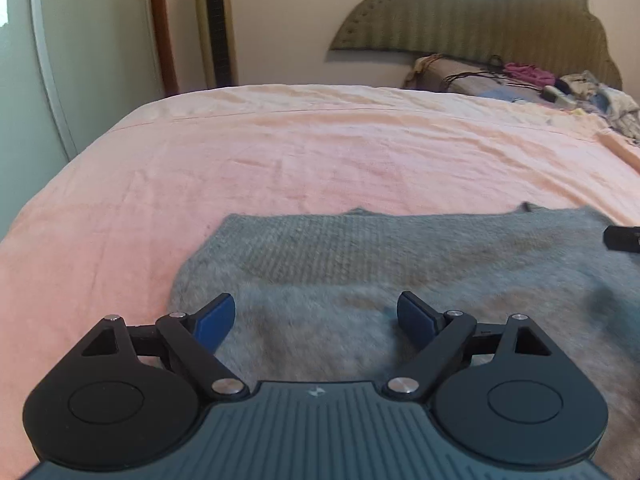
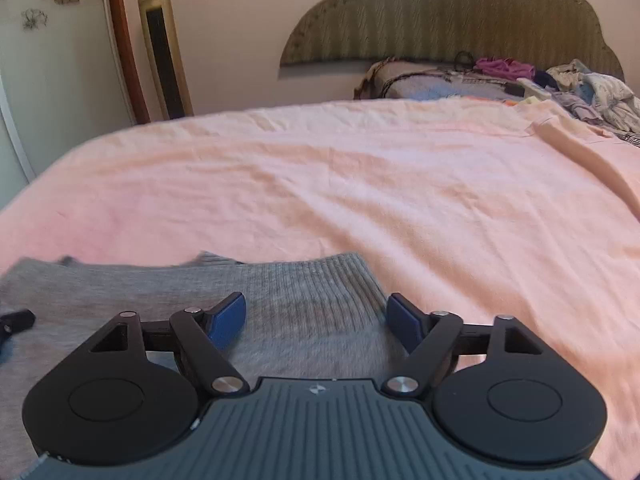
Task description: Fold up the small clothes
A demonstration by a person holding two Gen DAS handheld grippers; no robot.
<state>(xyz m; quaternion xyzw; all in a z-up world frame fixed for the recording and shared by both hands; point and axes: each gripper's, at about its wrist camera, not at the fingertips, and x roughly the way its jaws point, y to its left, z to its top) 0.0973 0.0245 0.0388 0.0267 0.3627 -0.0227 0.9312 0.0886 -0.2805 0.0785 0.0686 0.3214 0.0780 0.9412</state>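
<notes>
A grey knitted garment (image 1: 400, 264) lies flat on the pink bed sheet (image 1: 280, 152). My left gripper (image 1: 316, 320) is open and empty, just above the garment's left part. In the right wrist view the same garment (image 2: 304, 292) shows its ribbed right end. My right gripper (image 2: 316, 322) is open and empty over that end. A tip of the right gripper (image 1: 622, 238) shows at the right edge of the left wrist view. A tip of the left gripper (image 2: 16, 320) shows at the left edge of the right wrist view.
The pink sheet (image 2: 360, 184) stretches far ahead to the headboard (image 2: 452, 20). A pile of clothes and bedding (image 2: 560, 80) lies at the far right by the headboard. A gold tower fan (image 2: 162, 48) and a wardrobe door (image 1: 80, 60) stand at the far left.
</notes>
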